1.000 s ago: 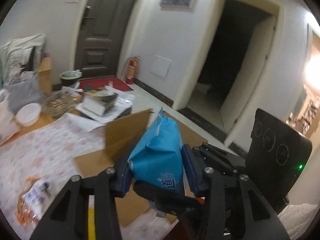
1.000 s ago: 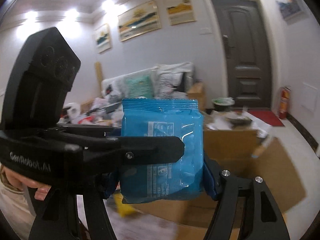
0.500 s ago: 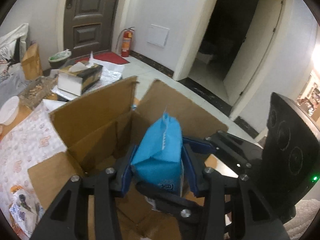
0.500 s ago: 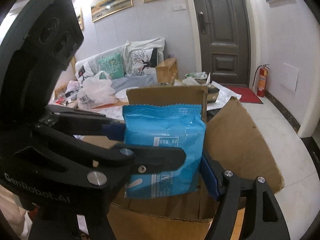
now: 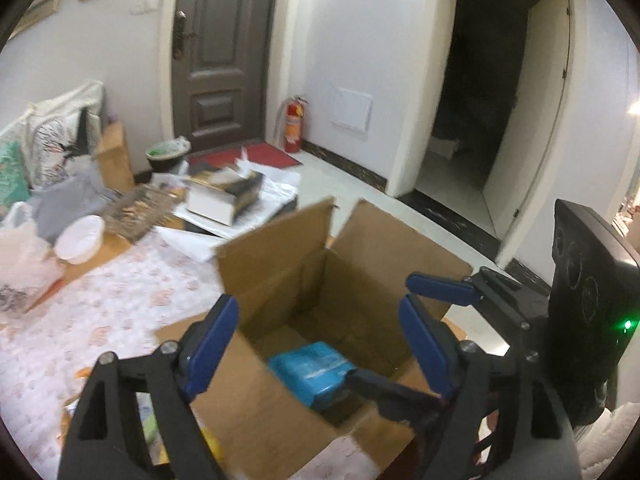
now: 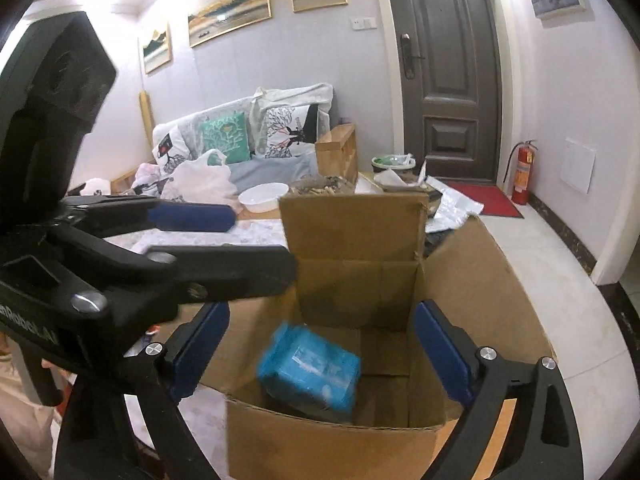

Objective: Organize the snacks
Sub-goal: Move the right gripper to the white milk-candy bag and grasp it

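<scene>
Blue plastic snack packet (image 6: pixel 310 368) lies inside the open brown cardboard box (image 6: pixel 352 288), on the box floor, tilted, near the front-left corner in the right wrist view; in the left wrist view same packet (image 5: pixel 310 368) sits low in the box (image 5: pixel 280 256), partly hidden by a black gripper arm. Nothing touching it. Left gripper (image 5: pixel 318 342) above the box opening, jaws spread wide, blue pads (image 5: pixel 212 338) empty. Right gripper (image 6: pixel 320 354) also over the box, jaws released and wide apart, blue pads (image 6: pixel 440 352) clear of the packet. Box flaps stand up, box sits on a table with patterned white cloth (image 5: pixel 100 312). Behind: white bowl (image 6: pixel 264 196), white plastic bag (image 6: pixel 200 180), tissue box (image 5: pixel 226 196), sofa with printed cushions (image 6: pixel 256 136), dark brown door (image 6: pixel 448 76), red fire extinguisher (image 6: pixel 522 172), red doormat (image 6: pixel 486 202)
</scene>
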Tool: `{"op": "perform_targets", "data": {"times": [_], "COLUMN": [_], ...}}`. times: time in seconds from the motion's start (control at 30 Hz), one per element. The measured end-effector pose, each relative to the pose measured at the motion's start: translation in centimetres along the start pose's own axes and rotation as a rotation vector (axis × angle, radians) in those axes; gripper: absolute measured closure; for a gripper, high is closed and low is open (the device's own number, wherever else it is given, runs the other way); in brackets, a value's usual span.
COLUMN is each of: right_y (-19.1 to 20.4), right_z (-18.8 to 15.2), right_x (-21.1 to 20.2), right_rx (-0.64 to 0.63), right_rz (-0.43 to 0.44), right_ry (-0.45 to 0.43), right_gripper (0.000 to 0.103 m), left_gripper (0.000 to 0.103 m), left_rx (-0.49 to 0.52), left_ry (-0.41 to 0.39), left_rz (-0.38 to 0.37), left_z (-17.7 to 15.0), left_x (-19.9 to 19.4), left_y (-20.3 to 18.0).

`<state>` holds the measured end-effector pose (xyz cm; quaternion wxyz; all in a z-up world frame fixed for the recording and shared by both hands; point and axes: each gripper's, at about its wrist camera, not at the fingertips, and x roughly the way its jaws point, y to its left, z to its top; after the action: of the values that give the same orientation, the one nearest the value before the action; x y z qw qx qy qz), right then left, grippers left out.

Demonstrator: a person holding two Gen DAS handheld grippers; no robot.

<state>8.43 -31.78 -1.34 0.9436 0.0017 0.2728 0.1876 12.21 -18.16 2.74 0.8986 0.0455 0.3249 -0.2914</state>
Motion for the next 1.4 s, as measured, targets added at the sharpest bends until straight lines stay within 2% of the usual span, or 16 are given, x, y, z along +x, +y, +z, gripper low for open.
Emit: {"op": "perform_targets", "data": {"times": [0.23,0.4,0.57,0.7,0.9,1.07,1.23,1.4], "right_y": [5.9,10.8,16.5,19.8,22.9,22.3,21.3,20.8], "right_z": [1.2,1.7,1.6,0.8,-1.5,-3.1,-2.9,-1.9], "right_x": [-1.4,-0.7,1.0,3.3,7.4,10.6,13.3,16.5], "right_rx": [-0.082,-0.136,-0.218,-0.253,-0.253,-0.185,-0.124,-0.084], "right_rz": [0.029,0.075,0.143,0.204,0.257,0.255,0.238,0.234], "right_ry": [-0.042,-0.041,-0.004,0.072,0.202,0.286,0.308,0.294], "right_gripper": [0.011,0.011,0.011,0.019,0.02,0.02,0.02,0.017], "left_gripper": [0.017,0.014,0.014,0.014,0.014,0.014,0.014,0.014], "left_rx": [-0.035,-0.076,-0.136,-0.201,-0.292,-0.347,-0.376,-0.397], "left_ry": [-0.109,-0.162,-0.187,-0.181,-0.125,-0.081,-0.056,-0.049], "left_rz": [0.142,0.222,0.284,0.31,0.306,0.271,0.237,0.141], "left_z": [-2.4,-5.1,-8.5,-11.3,-15.4,-17.7,-18.0,-16.9], "left_x": [-7.0,-11.6,-15.0,-16.0,-14.4,-12.1,-10.1,-8.1], "left_y": [3.7,7.4,11.5,14.7,19.1,21.6,23.5,25.3]}}
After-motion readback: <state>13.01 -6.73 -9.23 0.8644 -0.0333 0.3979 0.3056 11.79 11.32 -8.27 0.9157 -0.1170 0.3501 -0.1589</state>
